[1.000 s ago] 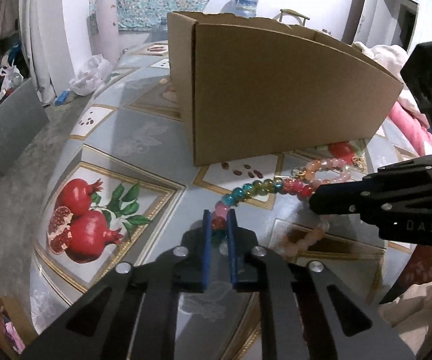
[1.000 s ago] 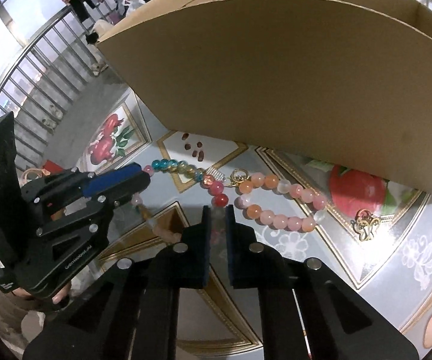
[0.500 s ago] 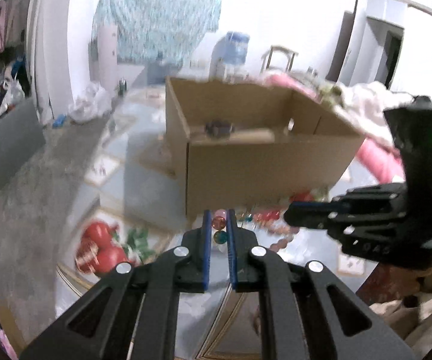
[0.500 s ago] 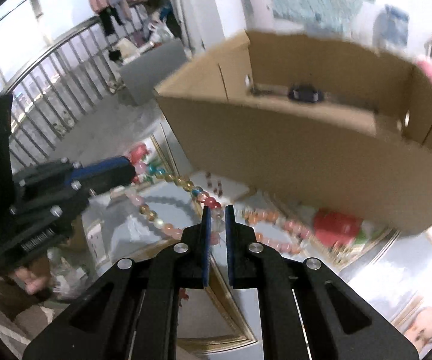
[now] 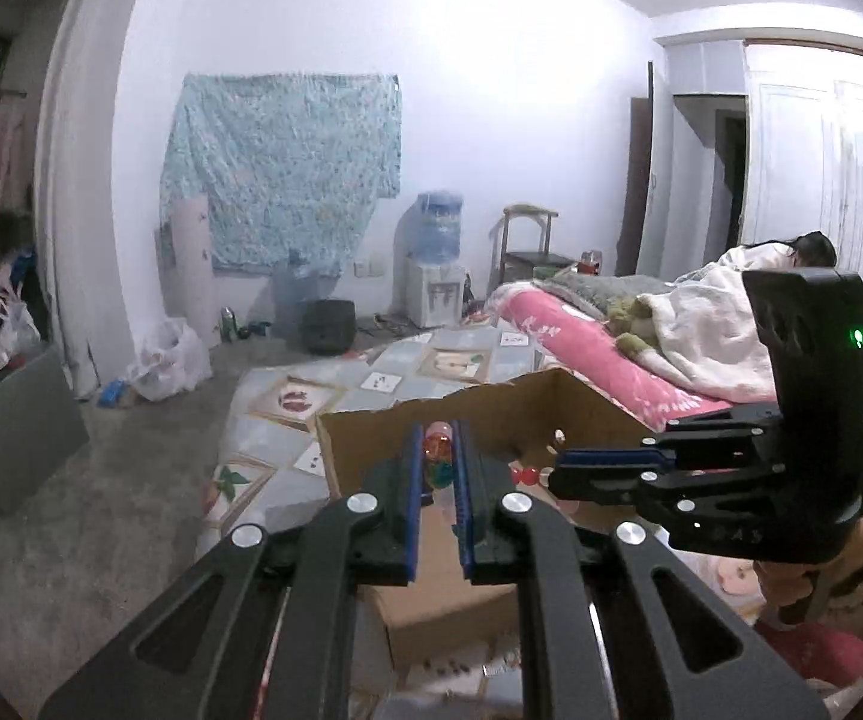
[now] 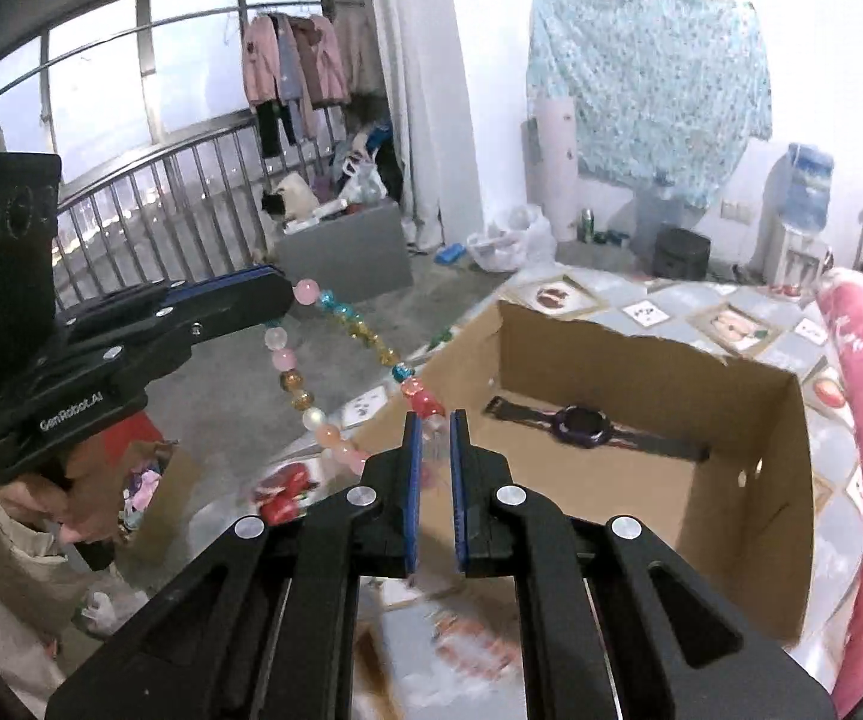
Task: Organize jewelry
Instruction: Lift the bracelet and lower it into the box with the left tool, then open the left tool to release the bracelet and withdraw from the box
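A multicoloured bead necklace hangs in the air, strung between my two grippers. My left gripper is shut on one end of it; its beads show between the blue pads. My right gripper is shut on the other end, near the front left corner of an open cardboard box. A dark watch lies flat on the box floor. In the left wrist view the box sits below both grippers, and the right gripper is to the right of the left one.
The box stands on a fruit-patterned tablecloth. A bed with a pink blanket runs along the right. A grey board and a railing are at the left. A water dispenser stands by the back wall.
Both grippers have lifted the necklace off the tablecloth to above the box's rim. The views tilted up, and the box interior with the watch came into sight.
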{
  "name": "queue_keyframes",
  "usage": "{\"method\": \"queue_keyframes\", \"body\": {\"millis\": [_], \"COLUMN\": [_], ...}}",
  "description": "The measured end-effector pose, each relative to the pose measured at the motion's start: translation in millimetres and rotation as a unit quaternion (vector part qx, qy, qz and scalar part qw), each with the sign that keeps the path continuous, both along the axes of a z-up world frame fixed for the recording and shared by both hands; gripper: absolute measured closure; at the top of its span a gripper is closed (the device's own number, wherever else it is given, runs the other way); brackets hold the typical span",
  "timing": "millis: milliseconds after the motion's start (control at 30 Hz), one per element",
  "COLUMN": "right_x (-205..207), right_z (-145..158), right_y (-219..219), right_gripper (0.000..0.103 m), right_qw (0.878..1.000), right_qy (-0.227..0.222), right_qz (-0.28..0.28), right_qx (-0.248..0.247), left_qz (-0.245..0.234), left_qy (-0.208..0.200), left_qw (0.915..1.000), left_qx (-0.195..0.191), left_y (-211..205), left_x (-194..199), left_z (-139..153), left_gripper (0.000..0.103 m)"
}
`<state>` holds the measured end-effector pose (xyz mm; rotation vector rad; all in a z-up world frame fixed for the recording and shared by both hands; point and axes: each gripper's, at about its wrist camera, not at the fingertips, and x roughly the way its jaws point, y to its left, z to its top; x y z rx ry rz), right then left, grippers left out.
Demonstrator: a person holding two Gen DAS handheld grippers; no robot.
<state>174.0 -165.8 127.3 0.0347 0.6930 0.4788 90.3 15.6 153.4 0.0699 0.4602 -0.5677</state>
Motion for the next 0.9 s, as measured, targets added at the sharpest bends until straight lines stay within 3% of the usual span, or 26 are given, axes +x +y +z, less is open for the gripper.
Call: {"method": "queue_keyframes", "body": {"millis": [167, 267, 400, 533, 600, 633, 700, 800, 900], "right_x": [78, 101, 107, 105, 102, 102, 98, 86, 76], "right_z": [-43, -70, -94, -96, -91, -90, -88, -77, -63], "right_y": [-16, -17, -11, -13, -14, -16, -18, -23, -30], "right_gripper": [0.096, 0.096, 0.095, 0.091, 0.082, 0.077, 0.077, 0.075, 0.067], "right_qw": [0.99, 0.976, 0.963, 0.959, 0.961, 0.961, 0.962, 0.968, 0.977], "right_qy": [0.14, 0.213, 0.268, 0.279, 0.273, 0.271, 0.265, 0.241, 0.201], "right_qz": [-0.012, -0.017, -0.023, -0.028, -0.034, -0.039, -0.045, -0.051, -0.058], "right_qx": [0.019, 0.032, 0.034, 0.041, 0.039, 0.039, 0.045, 0.05, 0.049], "left_qz": [-0.001, -0.007, -0.008, -0.021, -0.02, -0.018, -0.013, -0.006, 0.008], "left_qy": [0.085, 0.131, 0.172, 0.174, 0.171, 0.169, 0.165, 0.15, 0.128], "left_qw": [0.9958, 0.9898, 0.9808, 0.9783, 0.9782, 0.9786, 0.9797, 0.9835, 0.9886], "left_qx": [0.035, 0.056, 0.092, 0.111, 0.116, 0.116, 0.114, 0.101, 0.079], "left_y": [-23, -32, -42, -46, -46, -46, -44, -37, -25], "left_x": [68, 92, 107, 102, 103, 103, 104, 101, 91], "left_z": [-34, -58, -87, -94, -95, -94, -91, -80, -63], "left_gripper": [0.094, 0.094, 0.093, 0.09, 0.079, 0.077, 0.076, 0.075, 0.073]}}
